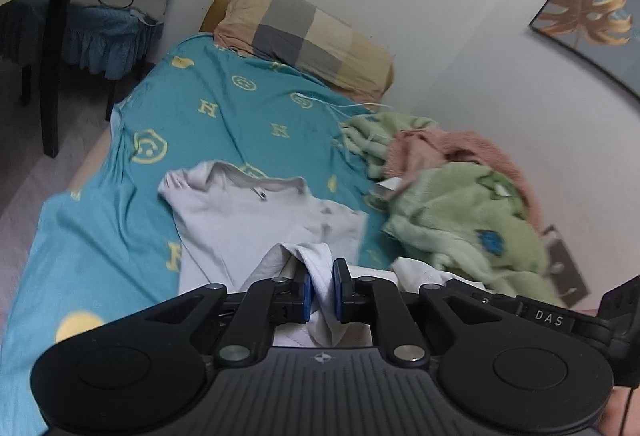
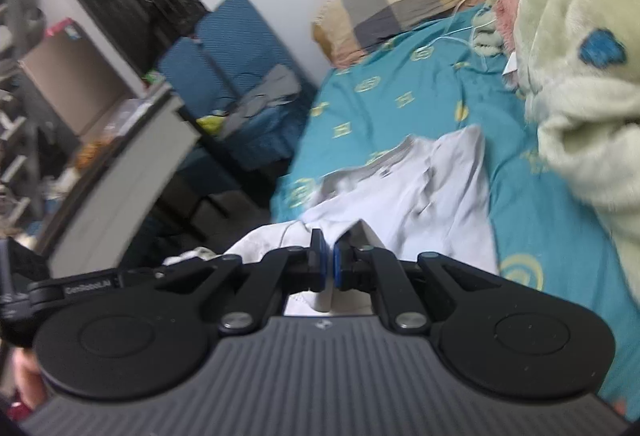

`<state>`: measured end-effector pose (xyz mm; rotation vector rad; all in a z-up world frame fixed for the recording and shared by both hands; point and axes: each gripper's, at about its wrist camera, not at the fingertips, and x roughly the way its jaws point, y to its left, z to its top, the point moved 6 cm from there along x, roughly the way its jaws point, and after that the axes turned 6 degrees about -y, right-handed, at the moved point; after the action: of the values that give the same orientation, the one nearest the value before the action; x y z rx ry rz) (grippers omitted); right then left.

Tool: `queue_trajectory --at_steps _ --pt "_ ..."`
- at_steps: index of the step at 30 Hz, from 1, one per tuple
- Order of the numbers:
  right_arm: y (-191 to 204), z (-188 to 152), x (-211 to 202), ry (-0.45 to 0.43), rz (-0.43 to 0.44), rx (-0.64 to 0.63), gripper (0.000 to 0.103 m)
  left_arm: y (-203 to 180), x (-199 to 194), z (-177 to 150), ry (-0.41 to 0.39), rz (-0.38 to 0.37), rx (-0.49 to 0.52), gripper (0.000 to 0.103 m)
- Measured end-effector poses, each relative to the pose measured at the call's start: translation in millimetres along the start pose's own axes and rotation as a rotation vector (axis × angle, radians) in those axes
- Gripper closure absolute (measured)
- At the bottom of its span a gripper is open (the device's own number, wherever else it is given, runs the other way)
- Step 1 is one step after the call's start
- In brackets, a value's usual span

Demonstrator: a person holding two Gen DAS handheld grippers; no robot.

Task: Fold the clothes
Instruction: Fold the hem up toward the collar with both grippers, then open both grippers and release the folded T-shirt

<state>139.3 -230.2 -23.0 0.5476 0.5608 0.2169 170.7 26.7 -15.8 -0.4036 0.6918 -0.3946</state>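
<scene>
A pale lilac-white T-shirt (image 1: 248, 220) lies on the teal bed sheet (image 1: 208, 108), its collar toward the pillow. My left gripper (image 1: 320, 272) is shut on a bunched fold of the shirt's near edge, with white cloth pinched between the blue pads. In the right wrist view the same T-shirt (image 2: 424, 196) spreads ahead, blurred by motion. My right gripper (image 2: 327, 250) is shut on another part of the near edge, cloth rising between its pads. The rest of the hem is hidden under both grippers.
A checked pillow (image 1: 304, 36) lies at the head of the bed against the white wall. A green and pink fleece blanket (image 1: 460, 204) is heaped on the right, with a white cable (image 1: 352, 106) beside it. A blue-covered chair (image 2: 236, 76) and a desk (image 2: 120, 172) stand left of the bed.
</scene>
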Motion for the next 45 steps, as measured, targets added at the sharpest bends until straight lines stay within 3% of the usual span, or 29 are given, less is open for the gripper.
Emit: queue_trajectory --at_steps 6,10,15,19,21,24,26,28,31,34,37,39,45 --pt "-57 4 105 0.092 -0.081 0.036 0.095 51 117 -2 0.092 0.059 0.000 0.092" --pt "-81 -7 154 0.154 -0.139 0.001 0.095 86 167 -20 0.153 0.101 -0.009 0.092" --pt "-95 -21 183 0.206 -0.188 -0.034 0.095 95 184 -31 0.174 0.115 0.016 0.092" --pt "-87 -20 177 0.202 -0.190 -0.048 0.093 78 165 -31 0.140 0.130 0.078 0.085" --pt "-78 -18 166 0.185 -0.188 -0.086 0.092 64 147 -33 0.112 0.140 0.117 0.064" --pt "-62 -16 139 0.137 -0.186 -0.144 0.070 42 118 -40 0.085 0.140 0.158 0.053" --pt "-51 -16 113 0.087 -0.179 -0.164 0.048 29 96 -43 0.062 0.143 0.172 0.046" --pt "-40 -18 87 0.048 -0.168 -0.180 0.039 16 74 -46 0.033 0.149 0.188 0.038" --pt "-26 -20 50 -0.002 -0.159 -0.202 0.038 -2 37 -51 -0.027 0.150 0.226 0.024" --pt "-14 -25 17 -0.054 -0.144 -0.220 0.024 -16 4 -61 -0.077 0.172 0.278 0.017" --pt "-2 -35 -7 -0.087 -0.127 -0.239 0.024 -25 -22 -72 -0.109 0.191 0.321 0.007" --pt "4 -44 -19 -0.102 -0.116 -0.246 0.017 -27 -36 -81 -0.129 0.201 0.341 0.000" --pt "10 -69 -37 -0.147 -0.151 -0.290 0.018 -23 -53 -106 -0.177 0.236 0.394 0.000"
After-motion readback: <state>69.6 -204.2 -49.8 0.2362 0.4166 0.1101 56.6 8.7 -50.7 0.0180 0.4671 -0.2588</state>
